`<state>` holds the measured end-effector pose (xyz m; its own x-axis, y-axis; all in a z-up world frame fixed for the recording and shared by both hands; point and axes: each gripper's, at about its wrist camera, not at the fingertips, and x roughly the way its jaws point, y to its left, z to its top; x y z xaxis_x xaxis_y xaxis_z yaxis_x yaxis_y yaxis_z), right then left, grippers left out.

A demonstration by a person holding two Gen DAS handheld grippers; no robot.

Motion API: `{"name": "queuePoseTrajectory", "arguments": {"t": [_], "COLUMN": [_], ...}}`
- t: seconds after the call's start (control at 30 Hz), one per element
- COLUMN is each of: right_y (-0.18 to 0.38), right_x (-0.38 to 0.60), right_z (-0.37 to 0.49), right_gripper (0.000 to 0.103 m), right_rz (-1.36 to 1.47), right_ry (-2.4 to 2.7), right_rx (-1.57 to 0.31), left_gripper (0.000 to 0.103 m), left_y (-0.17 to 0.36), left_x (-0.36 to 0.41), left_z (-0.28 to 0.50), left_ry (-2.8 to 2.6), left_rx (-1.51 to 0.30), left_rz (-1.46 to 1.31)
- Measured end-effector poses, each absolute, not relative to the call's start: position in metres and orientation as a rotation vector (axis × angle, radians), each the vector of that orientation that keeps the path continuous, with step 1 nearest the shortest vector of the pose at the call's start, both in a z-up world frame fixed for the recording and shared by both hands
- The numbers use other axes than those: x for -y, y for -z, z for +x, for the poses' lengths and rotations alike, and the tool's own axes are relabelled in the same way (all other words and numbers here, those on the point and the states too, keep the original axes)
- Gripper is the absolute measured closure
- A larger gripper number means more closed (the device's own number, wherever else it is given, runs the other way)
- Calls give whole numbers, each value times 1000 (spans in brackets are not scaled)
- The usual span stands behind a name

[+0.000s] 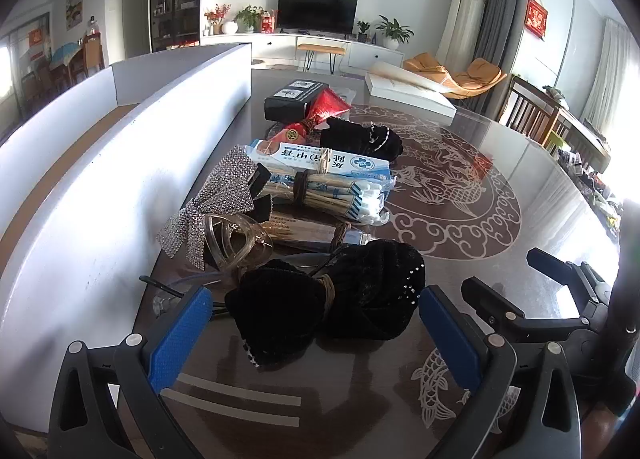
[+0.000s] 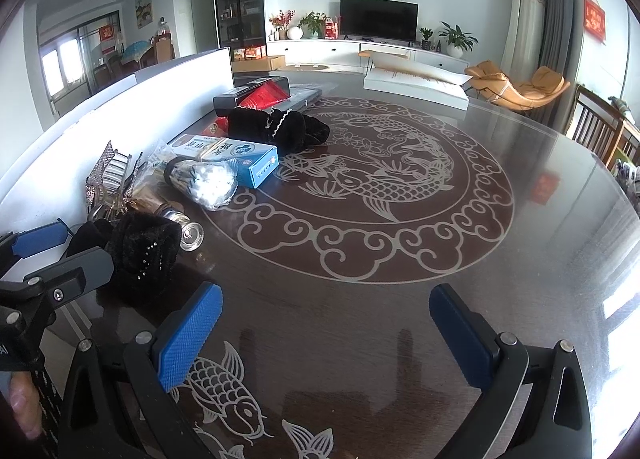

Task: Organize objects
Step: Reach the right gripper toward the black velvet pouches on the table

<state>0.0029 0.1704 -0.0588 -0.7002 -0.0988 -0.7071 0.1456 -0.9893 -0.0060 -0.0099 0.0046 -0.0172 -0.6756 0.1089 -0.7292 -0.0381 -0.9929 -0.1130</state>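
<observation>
Black velvet bow [image 1: 328, 301] between my left gripper [image 1: 316, 323] pads, ungripped — both jaws wide, right gripper [image 2: 326, 329] empty; clutter beside the white box [image 1: 120, 163] unsorted — nothing organized yet, I judge.

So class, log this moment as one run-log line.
left gripper: open, black velvet bow between fingers, ungripped | right gripper: open, over bare table | pile unsorted

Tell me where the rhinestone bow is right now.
In the left wrist view the rhinestone bow lies left of centre beside the white box wall, just behind the clear hair claw.
</observation>
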Motion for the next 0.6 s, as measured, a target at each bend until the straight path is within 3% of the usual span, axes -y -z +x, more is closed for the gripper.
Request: {"name": "queuePoseTrajectory", "arguments": {"t": [0.6], "right_y": [59], "right_x": [-170], "right_z": [3], "right_gripper": [0], "right_rz": [1152], "right_ry": [2780], "right_rx": [-92], "left_gripper": [0], "left_y": [22], "left_x": [-4], "left_z": [-14], "left_ry": [-2782], "left_rx": [153], "left_rz": [-1253]}}
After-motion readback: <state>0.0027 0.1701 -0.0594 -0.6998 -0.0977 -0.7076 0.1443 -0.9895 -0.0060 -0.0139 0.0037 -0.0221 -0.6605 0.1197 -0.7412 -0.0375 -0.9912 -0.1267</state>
